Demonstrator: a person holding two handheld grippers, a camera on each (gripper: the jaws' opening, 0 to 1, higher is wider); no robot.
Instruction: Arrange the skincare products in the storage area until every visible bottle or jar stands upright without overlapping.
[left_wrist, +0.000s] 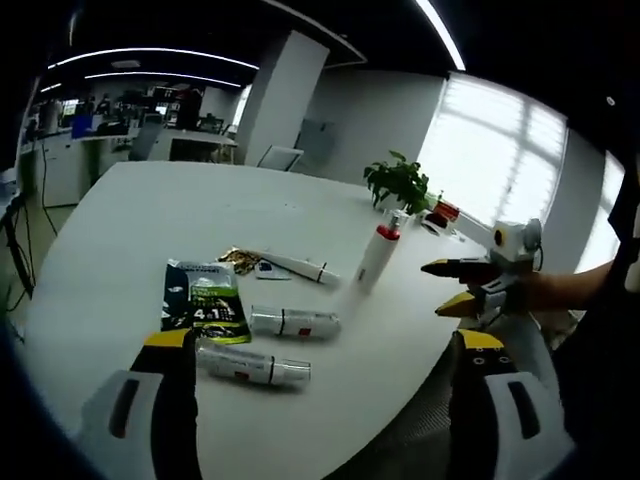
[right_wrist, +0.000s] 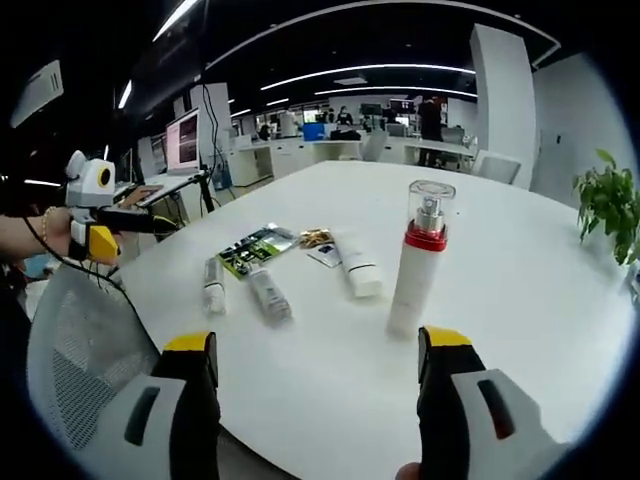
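On the white desk (right_wrist: 520, 300) one spray bottle (right_wrist: 420, 262) stands upright; three tubes (right_wrist: 269, 296) and one green sachet (right_wrist: 255, 249) lie flat beside it. Left gripper (left_wrist: 325, 345) and right gripper (right_wrist: 318, 345) are both spread, holding nothing.

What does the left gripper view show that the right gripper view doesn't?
Left gripper view alone: a bright window and a small red item beside the plant.

Right gripper view alone: a monitor at the desks, and the spray bottle's clear cap and red collar seen close.

Both: the white table, the upright spray bottle, two lying bottles, a lying tube, the green packet, the potted plant.
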